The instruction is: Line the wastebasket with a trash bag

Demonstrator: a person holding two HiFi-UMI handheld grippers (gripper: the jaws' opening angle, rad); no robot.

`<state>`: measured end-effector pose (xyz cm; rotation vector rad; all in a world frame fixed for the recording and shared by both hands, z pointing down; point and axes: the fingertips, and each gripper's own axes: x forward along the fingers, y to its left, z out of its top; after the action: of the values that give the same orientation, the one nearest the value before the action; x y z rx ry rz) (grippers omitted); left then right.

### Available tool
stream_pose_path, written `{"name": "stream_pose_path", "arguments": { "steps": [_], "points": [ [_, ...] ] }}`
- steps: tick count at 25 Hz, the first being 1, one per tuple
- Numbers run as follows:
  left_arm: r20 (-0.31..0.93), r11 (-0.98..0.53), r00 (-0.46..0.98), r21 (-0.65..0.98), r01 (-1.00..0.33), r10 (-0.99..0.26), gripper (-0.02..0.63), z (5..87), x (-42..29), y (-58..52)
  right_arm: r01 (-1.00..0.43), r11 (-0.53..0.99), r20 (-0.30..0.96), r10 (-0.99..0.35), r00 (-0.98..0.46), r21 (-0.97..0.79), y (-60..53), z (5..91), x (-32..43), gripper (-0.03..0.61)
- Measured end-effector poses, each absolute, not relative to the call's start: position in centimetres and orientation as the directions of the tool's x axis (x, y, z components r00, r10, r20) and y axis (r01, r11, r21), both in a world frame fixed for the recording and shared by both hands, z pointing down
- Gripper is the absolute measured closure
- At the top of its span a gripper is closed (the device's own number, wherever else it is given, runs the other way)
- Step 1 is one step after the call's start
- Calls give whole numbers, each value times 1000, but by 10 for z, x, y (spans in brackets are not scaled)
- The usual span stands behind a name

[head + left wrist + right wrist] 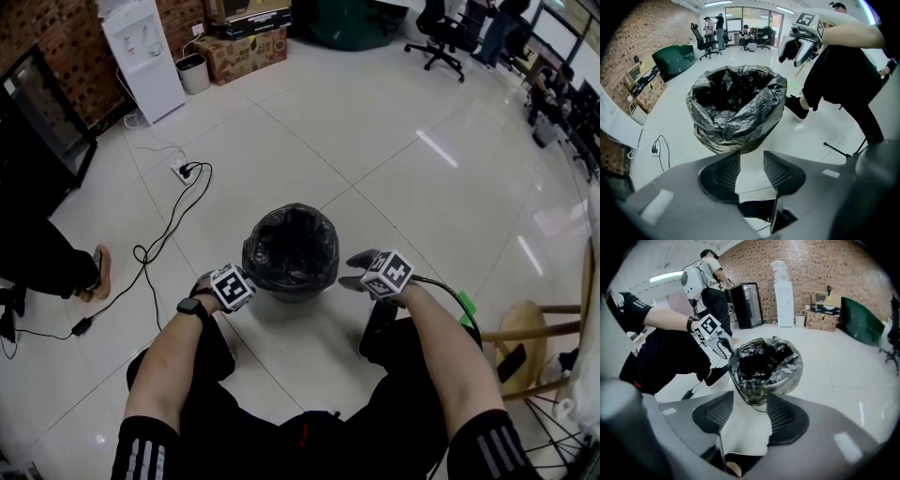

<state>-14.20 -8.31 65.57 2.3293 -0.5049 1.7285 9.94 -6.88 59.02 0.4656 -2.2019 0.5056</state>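
**Bag's in the basket, both grippers let go**

Closest in: the person's forearms reach fwd & down, w/ a smartwatch [191, 307] on the L wrist. L gripper [234, 284] sits just beside the near-left rim of the wastebasket [295, 292]. Its own view shows the jaws apart, w/ only white floor btwn the pads and nothing gripped. R gripper [354, 270] is at the basket's near-right side, close to the rim but apart from it, angled in toward it. Its jaws are spread too. Bare tile & the basket's lower edge show through the gap, and the pads press on nothing.

The basket stands upright on the white tiled floor [403, 159], btwn the two grippers. The black trash bag [291, 246] is inside it w/ the mouth open. Its top is folded out & down over the rim all round, crinkled, covering most of the outer wall. Only a strip of wall shows at the bottom.

To the person's R is a wooden stool [525, 333]. To the L, a black cable [155, 248] snakes over the tiles to a power strip [184, 171], and someone else's foot in a tan shoe [98, 272] is near the frame edge.

Far side: a white water dispenser [145, 56] stands against the brick wall [56, 37], w/ a small bin [193, 73] beside it. Then come cardboard boxes [246, 52], a dark green object [352, 23] & an office chair [441, 42] on castors.
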Motion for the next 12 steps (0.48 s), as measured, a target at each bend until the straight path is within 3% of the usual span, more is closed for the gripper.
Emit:
{"name": "stream_pose_path", "arguments": {
  "steps": [4, 12],
  "points": [
    [945, -911, 279, -42, -409, -169, 406, 646, -151, -101, -470, 879, 813, -219, -539, -75, -88, 593, 106, 265],
    [919, -932, 382, 49, -359, -99, 345, 659, -137, -118, -445, 885, 824, -146, -547, -139, -102, 630, 92, 250]
  ]
}}
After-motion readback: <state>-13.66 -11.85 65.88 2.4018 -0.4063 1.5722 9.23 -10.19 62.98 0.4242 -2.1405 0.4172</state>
